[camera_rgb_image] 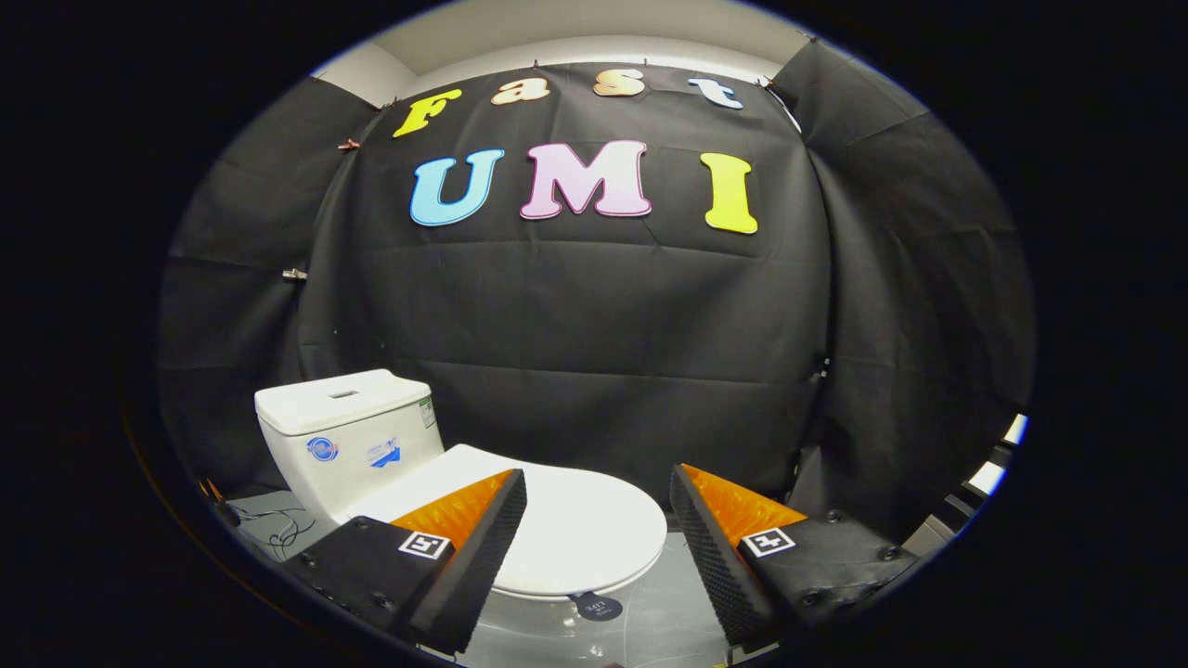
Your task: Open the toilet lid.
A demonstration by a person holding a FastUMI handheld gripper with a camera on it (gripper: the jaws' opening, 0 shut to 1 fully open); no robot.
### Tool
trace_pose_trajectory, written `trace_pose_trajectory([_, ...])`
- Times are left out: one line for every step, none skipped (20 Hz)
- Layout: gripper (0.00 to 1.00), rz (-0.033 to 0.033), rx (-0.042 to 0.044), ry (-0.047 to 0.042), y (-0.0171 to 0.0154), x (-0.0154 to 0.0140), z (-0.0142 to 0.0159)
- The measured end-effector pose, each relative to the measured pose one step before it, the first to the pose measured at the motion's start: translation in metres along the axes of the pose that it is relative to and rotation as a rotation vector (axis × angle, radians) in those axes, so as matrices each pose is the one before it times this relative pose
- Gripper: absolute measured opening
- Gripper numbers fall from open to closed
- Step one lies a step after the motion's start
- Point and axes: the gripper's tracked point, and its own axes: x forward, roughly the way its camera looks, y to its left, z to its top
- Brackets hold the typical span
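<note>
Toilet lid: lay flat and closed on the bowl, white and smooth, its rounded front rim pointing toward the tongs and a little to their right; most of it sat between and just beyond the two fingertips.
Lid tab: a small dark round tag hung from under the front rim, below the gap between the fingers; its print was too small to make out.
Tongs: held wide open and gripping nothing, the left finger overlapping the lid's near left part in the view, the right finger off the lid's right edge; whether either touched the lid could not be told.
Step in hand: judged to be the approach, with the lid not yet lifted.
Doing it well: probably best to bring one finger under the front rim near the tab, or close on the rim there, then swing the lid up and back in an arc about its hinge toward the tank rather than pulling straight up.
Risk: the glossy rim looked likely to slip from a shallow hold.
Tank: stood behind the lid, beyond the left finger, with stickers on its face; the lid should come to rest against it.
Floor: grey and shiny around the bowl, with loose cables beside the tank.
</note>
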Motion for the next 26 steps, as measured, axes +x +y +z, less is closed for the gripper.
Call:
trace_pose_trajectory([0.98, -0.00056, 0.00103, 0.00079, -0.00034, 0.00052, -0.00049])
trace_pose_trajectory([0.98, -0.00123, 0.00164, 0.00203, -0.00045, 0.00046, -0.00230])
trace_pose_trajectory([0.98, -0.00101, 0.00315, 0.01016, -0.00124, 0.00170, -0.00488])
trace_pose_trajectory([0.98, 0.00292, 0.00411, 0.01067, 0.00012, 0.00070, -0.00533])
trace_pose_trajectory([0.98, -0.00356, -0.00016, 0.00746, -0.00237, 0.00057, -0.00565])
trace_pose_trajectory([0.98, -0.00337, -0.00009, 0.01009, -0.00314, 0.00241, -0.00656])
trace_pose_trajectory([0.98, -0.00633, 0.00372, 0.01622, -0.00363, 0.00200, -0.00816])
trace_pose_trajectory([0.98, -0.00438, 0.01323, 0.01612, -0.00347, 0.00231, -0.00884])
trace_pose_trajectory([0.98, -0.00560, 0.01930, 0.01533, -0.00295, 0.00219, -0.00782])
trace_pose_trajectory([0.98, -0.00492, 0.02146, 0.02278, -0.00314, 0.00343, -0.01110])
trace_pose_trajectory([0.98, -0.00308, 0.01654, 0.01704, -0.00216, 0.00316, -0.00852])
trace_pose_trajectory([0.98, -0.00416, 0.01647, 0.01949, -0.00221, 0.00323, -0.00973])
trace_pose_trajectory([0.99, -0.00536, 0.01782, 0.02066, -0.00225, 0.00330, -0.01012])
trace_pose_trajectory([0.99, -0.00248, 0.02239, 0.02302, -0.00188, 0.00425, -0.01125])
trace_pose_trajectory([0.98, 0.00102, 0.03522, 0.02763, -0.00079, 0.00257, -0.01064])
trace_pose_trajectory([0.99, 0.00207, 0.04769, 0.02192, -0.00129, 0.00316, -0.00997])
trace_pose_trajectory([0.98, -0.00059, 0.05022, 0.02411, -0.00296, 0.00264, -0.00866])
trace_pose_trajectory([0.98, -0.00114, 0.04778, 0.01961, -0.00082, 0.00233, -0.00696])
trace_pose_trajectory([0.99, -0.00181, 0.04936, 0.01503, -0.00261, 0.00192, -0.00762])
trace_pose_trajectory([0.99, 0.00170, 0.05336, 0.01087, -0.00415, 0.00227, -0.00568])
trace_pose_trajectory([0.99, 0.00834, 0.06433, 0.01875, -0.00508, 0.00034, -0.00542])
trace_pose_trajectory([0.99, 0.01870, 0.08271, 0.01860, -0.00159, 0.00101, -0.00583])
trace_pose_trajectory([0.99, 0.00908, 0.09856, 0.02804, -0.00235, 0.00122, -0.00600])
trace_pose_trajectory([0.99, 0.01216, 0.10352, 0.01710, -0.00146, 0.00149, -0.00450])
trace_pose_trajectory([0.99, -0.00929, 0.08236, 0.01780, -0.01026, 0.00379, -0.00490])
trace_pose_trajectory([0.96, -0.00451, 0.04214, 0.00221, -0.01022, 0.00257, -0.00142])
